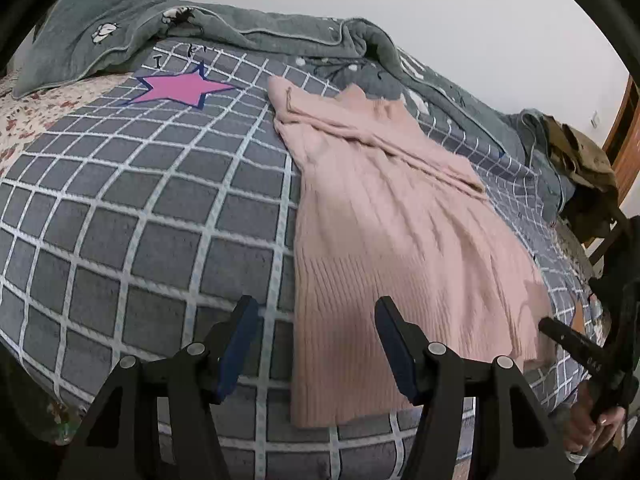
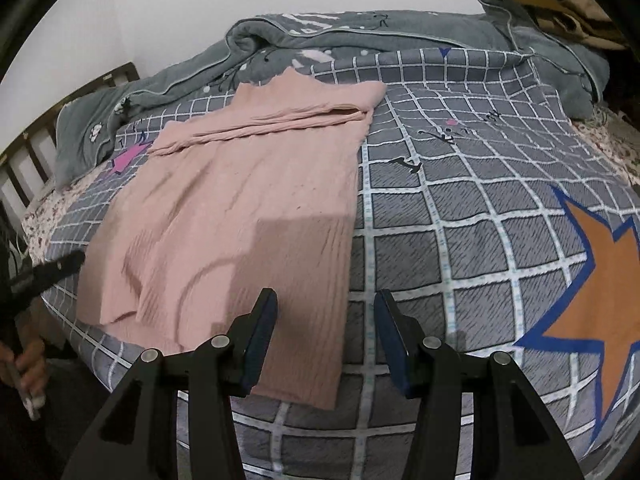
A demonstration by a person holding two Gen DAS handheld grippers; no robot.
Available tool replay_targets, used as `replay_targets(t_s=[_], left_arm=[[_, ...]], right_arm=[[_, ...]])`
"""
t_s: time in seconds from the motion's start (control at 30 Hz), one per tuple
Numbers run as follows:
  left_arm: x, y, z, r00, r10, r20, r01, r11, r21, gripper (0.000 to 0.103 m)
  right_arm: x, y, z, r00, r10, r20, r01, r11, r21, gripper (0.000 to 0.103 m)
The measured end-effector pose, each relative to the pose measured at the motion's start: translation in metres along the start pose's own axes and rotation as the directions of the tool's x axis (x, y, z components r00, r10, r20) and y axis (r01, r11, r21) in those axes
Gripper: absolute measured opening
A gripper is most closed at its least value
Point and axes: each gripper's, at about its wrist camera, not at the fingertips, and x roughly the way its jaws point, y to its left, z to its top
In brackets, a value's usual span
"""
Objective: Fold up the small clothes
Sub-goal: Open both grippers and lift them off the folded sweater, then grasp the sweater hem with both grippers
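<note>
Left claw [image 1: 316, 344] spread, empty, above near hem of pink knit sweater [image 1: 384, 232], right claw [image 2: 326, 336] spread, empty, at sweater's right edge, sweater flat on checked bed cover [image 1: 160, 216], sleeves folded across

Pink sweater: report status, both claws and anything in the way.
Left claw open, empty. Right claw open, empty. Pink sweater flat on bed, sleeves folded across, hem nearest. Nothing on it.

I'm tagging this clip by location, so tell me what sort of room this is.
Most likely a bedroom: a bed under a grey checked cover printed with stars, a rumpled grey-green quilt along the wall, and a slatted wooden headboard. A pink knit garment lies spread on top.
</note>
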Motion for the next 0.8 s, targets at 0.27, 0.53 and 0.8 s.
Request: replay_targets(t_s=[0.27, 0.53, 0.8], left_arm=[[0.01, -0.011, -0.006, 0.997, 0.07, -0.014, -0.07, 0.997, 0.028, 0.044], [-0.003, 0.006, 0.0, 0.999, -0.044, -0.019, 0.044, 0.998, -0.037, 0.007], [-0.021, 0.022, -0.004, 0.995, -0.098, -0.002, 0.097, 0.988, -0.121, 0.007]], right_arm=[[0.009, 0.012, -0.003, 1.0, -0.025, 0.013, 0.026, 1.0, -0.015, 0.03], [-0.009, 0.004, -0.001, 0.994, 0.075, 0.081, -0.076, 0.997, 0.011, 0.005], [-0.031, -0.014, -0.007, 0.986, 0.117, 0.118, -0.126, 0.989, 0.075, 0.004]])
